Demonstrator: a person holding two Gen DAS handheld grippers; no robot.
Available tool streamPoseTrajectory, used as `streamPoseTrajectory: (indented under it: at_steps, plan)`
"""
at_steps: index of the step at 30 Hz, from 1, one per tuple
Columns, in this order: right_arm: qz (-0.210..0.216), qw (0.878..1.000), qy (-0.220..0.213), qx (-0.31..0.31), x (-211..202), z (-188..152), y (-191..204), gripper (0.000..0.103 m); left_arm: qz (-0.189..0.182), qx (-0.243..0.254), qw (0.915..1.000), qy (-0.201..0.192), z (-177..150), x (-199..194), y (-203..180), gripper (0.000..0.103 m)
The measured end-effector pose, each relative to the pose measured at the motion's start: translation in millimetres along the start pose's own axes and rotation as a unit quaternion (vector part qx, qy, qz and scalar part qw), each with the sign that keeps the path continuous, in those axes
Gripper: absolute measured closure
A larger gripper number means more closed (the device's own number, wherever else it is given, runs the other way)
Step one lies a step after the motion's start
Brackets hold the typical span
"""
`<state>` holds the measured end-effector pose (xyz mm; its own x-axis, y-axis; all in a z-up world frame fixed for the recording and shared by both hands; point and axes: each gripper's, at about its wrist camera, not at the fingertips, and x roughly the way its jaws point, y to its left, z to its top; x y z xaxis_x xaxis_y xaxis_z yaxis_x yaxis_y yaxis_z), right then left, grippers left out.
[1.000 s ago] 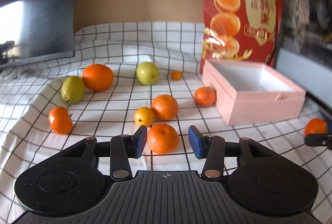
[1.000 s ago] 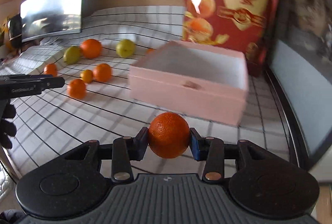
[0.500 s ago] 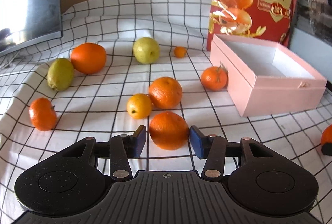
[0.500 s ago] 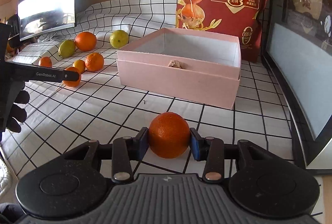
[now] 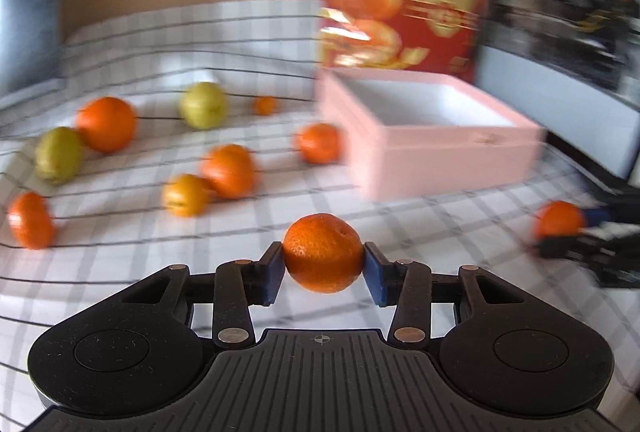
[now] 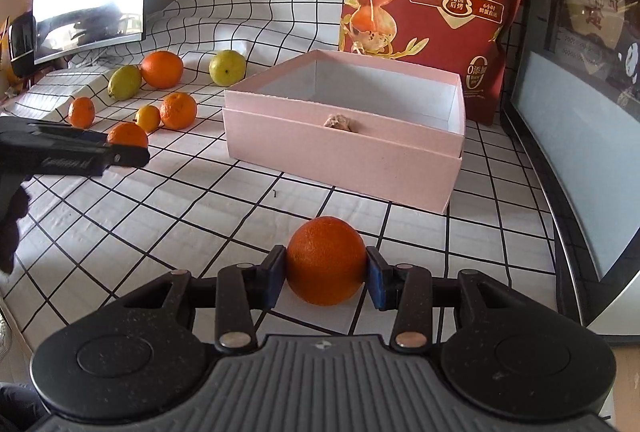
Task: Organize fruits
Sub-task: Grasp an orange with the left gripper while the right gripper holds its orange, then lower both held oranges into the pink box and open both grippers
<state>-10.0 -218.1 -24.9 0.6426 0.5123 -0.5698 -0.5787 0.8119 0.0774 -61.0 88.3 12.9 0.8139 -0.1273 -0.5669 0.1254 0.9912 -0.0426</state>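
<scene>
Each claw, left and right, is clamped on a round, dimpled mandarin.

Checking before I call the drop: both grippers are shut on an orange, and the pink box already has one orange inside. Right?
Not quite. The pink box holds no orange; the right wrist view shows only its bare white interior. The rest stands: the left gripper and right gripper are each shut on an orange.
</scene>
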Motion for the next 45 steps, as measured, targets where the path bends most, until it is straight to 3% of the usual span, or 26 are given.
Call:
streamPoseTrajectory:
  at_steps: [5, 9, 15, 19, 23, 26, 28, 31, 33, 36, 38, 41, 43, 45]
  plan:
    - [-0.001, 1.0, -0.002, 0.002, -3.4, 7.4, 2.7, 0.062, -0.075, 0.004, 0.9972, 0.005, 9.5, 2.3, -22.7, 0.056]
    - [-0.014, 0.999, -0.038, 0.001, -18.5, 38.3, -1.8, 0.062, -0.102, -0.005, 0.9945, -0.023, 54.8, 7.0, -24.9, 0.056]
    - [-0.042, 0.997, -0.058, 0.029, -21.9, 125.8, -24.7, 0.062, -0.099, -0.046, 0.9938, -0.016, 136.1, 55.0, -27.7, 0.056]
    - [-0.074, 0.996, -0.013, 0.048, 14.0, 154.6, -44.0, 0.062, -0.08, -0.023, 0.9962, -0.026, 159.3, 92.1, -33.2, 0.056]
    - [-0.055, 0.993, 0.053, 0.088, 62.5, 147.4, -70.0, 0.062, -0.083, -0.063, 0.9939, 0.039, 171.6, 139.7, -24.1, 0.056]
    - [-0.05, 0.99, 0.075, 0.11, 89.0, 138.3, -80.8, 0.062, -0.087, -0.077, 0.9881, 0.101, 170.2, 172.8, -22.3, 0.056]
    - [-0.049, 0.99, 0.08, 0.106, 100.9, 137.1, -82.3, 0.062, -0.08, -0.087, 0.988, 0.1, 167.6, 175.1, -20.2, 0.056]
    - [-0.031, 0.993, 0.076, 0.091, 101.7, 139.7, -80.5, 0.057, -0.111, -0.114, 0.9856, 0.058, 168.3, 152.7, -10.0, 0.056]
    - [-0.025, 0.995, 0.05, 0.084, 88.9, 141.3, -79.1, 0.034, -0.128, -0.117, 0.9843, 0.031, 170.3, 131.7, -3.5, 0.056]
    - [-0.034, 0.996, 0.007, 0.078, 62.6, 142.1, -75.6, 0.028, -0.115, -0.105, 0.9875, -0.023, 158.4, 84.6, 11.8, 0.056]
    - [-0.038, 0.996, -0.004, 0.077, 49.1, 140.3, -73.1, 0.025, -0.082, -0.097, 0.9892, -0.073, 139.2, 44.1, 27.9, 0.056]
    - [-0.037, 0.998, -0.007, 0.049, 36.0, 130.7, -60.8, 0.019, -0.003, -0.111, 0.9853, -0.13, 100.5, -7.1, 60.3, 0.056]
    - [-0.042, 0.999, -0.002, 0.029, 33.2, 123.3, -47.9, 0.019, 0.044, -0.13, 0.9804, -0.141, 72.5, -29.9, 85.4, 0.056]
    - [-0.044, 0.999, -0.007, 0.016, 31.6, 123.0, -32.1, 0.019, 0.063, -0.169, 0.9726, -0.146, 43.3, -44.1, 114.9, 0.056]
